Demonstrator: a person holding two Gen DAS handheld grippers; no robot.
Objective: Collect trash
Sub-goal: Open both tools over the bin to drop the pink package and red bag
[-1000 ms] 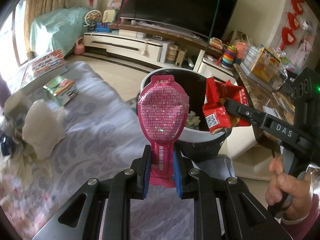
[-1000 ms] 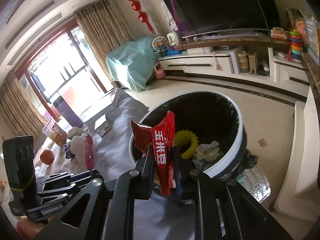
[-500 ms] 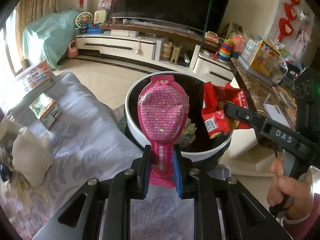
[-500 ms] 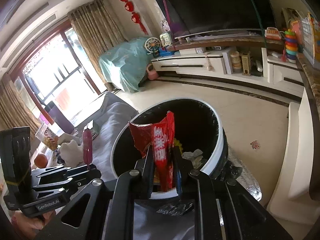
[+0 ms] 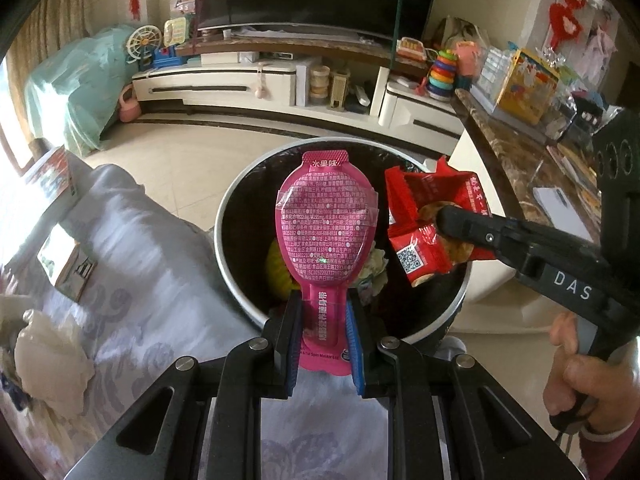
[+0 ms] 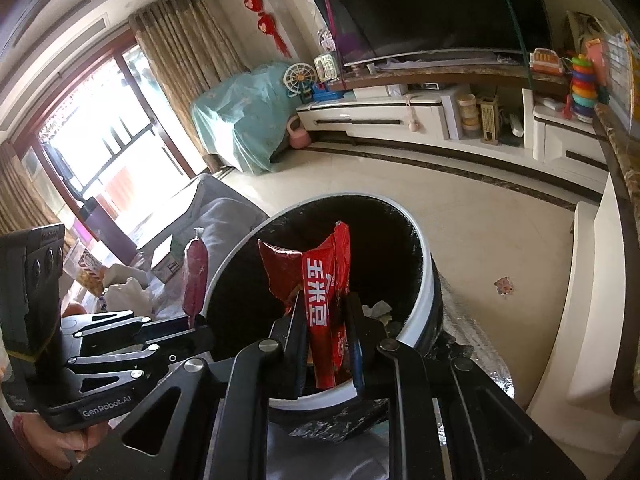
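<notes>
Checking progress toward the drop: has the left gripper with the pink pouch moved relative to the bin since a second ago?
Yes. The left gripper has closed in on the bin: its rim now sits right at the fingertips, and the pink pouch stands over the bin's opening.

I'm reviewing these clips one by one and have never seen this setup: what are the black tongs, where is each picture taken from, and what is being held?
There is no robot here. A person holds a pair of hand-operated tongs in each hand, and each pair carries a wide-angle camera looking forward along its two fingers.

The left wrist view shows the left tongs closed on the stem of a pink pouch, held over a round trash bin with a black liner. From the right edge the right tongs reach in, gripping a red snack wrapper; the person's hand is on their handle.

The right wrist view shows that same wrapper from behind, over the bin, with the left tongs and pouch at lower left.

Beside the bin, a patterned cloth carries a small box and crumpled white paper.
</notes>
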